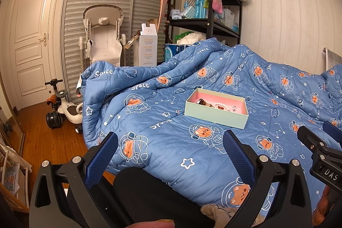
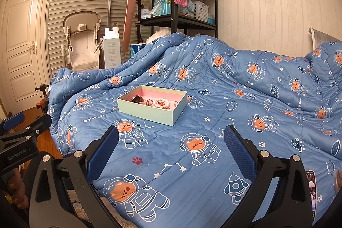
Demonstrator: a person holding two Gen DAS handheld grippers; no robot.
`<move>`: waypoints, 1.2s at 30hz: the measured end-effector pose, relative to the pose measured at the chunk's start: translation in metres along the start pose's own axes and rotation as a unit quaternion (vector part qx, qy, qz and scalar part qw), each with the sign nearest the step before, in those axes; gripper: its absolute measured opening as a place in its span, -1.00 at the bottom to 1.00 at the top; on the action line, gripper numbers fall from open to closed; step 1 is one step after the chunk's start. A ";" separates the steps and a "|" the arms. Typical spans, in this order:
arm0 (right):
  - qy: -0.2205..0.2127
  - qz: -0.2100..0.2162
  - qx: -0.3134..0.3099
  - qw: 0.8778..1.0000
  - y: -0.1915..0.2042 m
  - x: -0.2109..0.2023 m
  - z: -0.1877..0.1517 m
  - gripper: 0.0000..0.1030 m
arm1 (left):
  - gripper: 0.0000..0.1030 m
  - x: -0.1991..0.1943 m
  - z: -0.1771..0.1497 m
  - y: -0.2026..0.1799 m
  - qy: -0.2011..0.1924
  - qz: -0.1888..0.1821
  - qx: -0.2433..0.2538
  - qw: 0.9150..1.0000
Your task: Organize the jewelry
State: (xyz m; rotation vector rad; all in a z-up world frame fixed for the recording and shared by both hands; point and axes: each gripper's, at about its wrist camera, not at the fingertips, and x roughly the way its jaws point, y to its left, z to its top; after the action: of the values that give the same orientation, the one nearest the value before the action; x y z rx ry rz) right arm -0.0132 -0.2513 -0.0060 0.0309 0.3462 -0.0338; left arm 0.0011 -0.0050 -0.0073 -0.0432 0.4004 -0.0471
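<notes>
Both tongs [image 1: 171,150] [image 2: 171,142] agape | rectangular cardboard box [image 2: 149,111] | beaded bracelet [image 2: 161,103] | quilted duvet [image 2: 213,121]

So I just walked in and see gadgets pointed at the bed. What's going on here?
A person holds a two-finger claw in each hand over a bed with a blue space-bear quilt. The left claw and right claw are both open and hold nothing. Ahead of them a pale green box with a pink lining sits on the quilt, holding a pearl bracelet, what looks like a watch and other small pieces. Neither claw touches the box.
</notes>
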 end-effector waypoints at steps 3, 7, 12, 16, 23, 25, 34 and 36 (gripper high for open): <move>0.000 0.000 0.000 1.000 -0.001 0.000 0.000 0.88 | 0.87 0.000 0.000 0.000 0.000 0.000 0.000 1.000; 0.000 0.000 0.000 1.000 0.000 0.000 0.000 0.88 | 0.87 0.000 0.000 0.000 0.000 0.000 0.000 1.000; 0.000 0.000 0.000 1.000 0.000 0.000 0.000 0.88 | 0.88 -0.001 0.000 0.000 -0.003 -0.001 -0.001 1.000; 0.000 0.000 0.000 1.000 0.000 0.000 0.000 0.88 | 0.87 -0.001 0.000 0.000 -0.003 -0.001 0.000 1.000; 0.000 0.000 0.000 1.000 0.000 0.000 0.000 0.88 | 0.87 -0.001 0.000 0.001 0.000 0.002 -0.001 1.000; 0.000 0.000 0.000 1.000 0.000 0.000 0.000 0.88 | 0.87 -0.001 -0.001 0.001 0.000 0.001 -0.001 1.000; 0.000 0.000 -0.001 1.000 0.000 0.000 0.000 0.88 | 0.87 -0.001 0.000 0.001 -0.001 0.000 0.000 1.000; 0.000 0.000 -0.001 1.000 0.000 0.000 0.000 0.88 | 0.87 -0.003 0.000 0.002 -0.002 0.001 0.000 1.000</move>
State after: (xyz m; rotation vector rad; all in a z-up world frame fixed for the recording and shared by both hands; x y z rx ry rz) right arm -0.0132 -0.2517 -0.0059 0.0292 0.3468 -0.0344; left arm -0.0019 -0.0031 -0.0059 -0.0436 0.3964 -0.0448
